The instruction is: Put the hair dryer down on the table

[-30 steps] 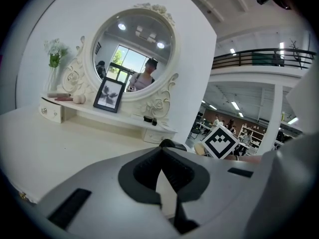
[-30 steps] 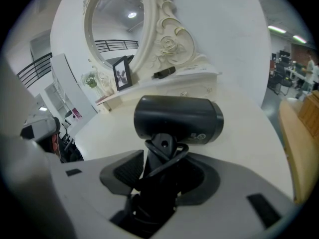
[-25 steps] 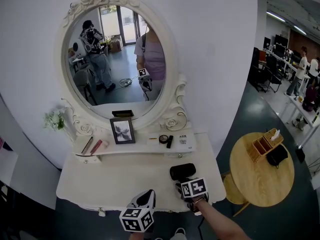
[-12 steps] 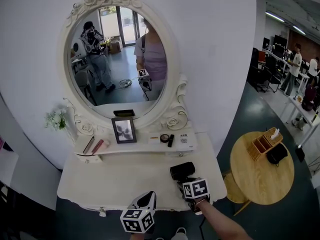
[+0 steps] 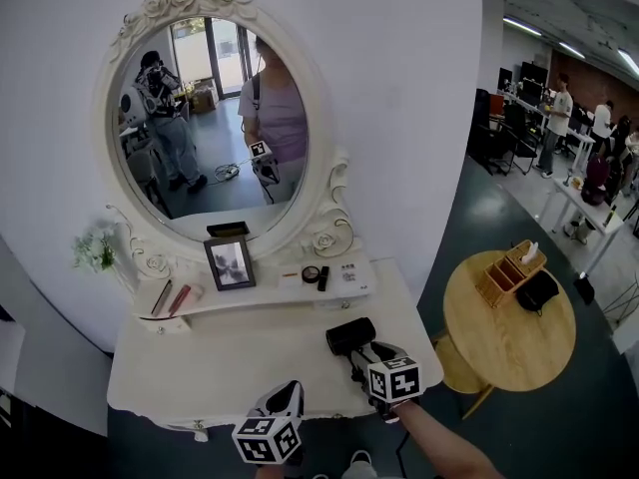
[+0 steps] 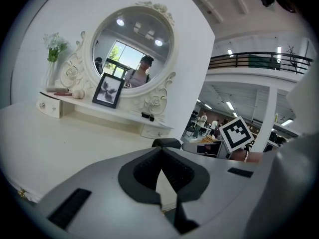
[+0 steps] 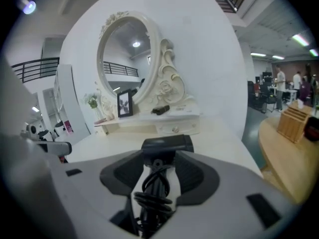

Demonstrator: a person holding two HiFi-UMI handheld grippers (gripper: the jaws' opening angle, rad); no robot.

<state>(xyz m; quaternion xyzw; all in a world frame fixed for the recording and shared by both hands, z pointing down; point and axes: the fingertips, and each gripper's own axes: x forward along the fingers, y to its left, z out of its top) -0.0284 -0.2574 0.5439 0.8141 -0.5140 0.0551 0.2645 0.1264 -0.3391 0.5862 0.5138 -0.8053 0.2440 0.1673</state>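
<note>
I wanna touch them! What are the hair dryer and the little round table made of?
The hair dryer looks like matte black plastic: dull, even sheen, moulded shape. The round table looks like pale wood with a smooth finish: warm tan top, though it could be laminate.

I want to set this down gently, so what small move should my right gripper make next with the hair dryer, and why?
Probably ease the right gripper straight down until the hair dryer rests on the table. Its jaws are clamped on the dryer's handle and bundled cord, the dryer is over bare tabletop, and I can't tell whether it touches.
</note>
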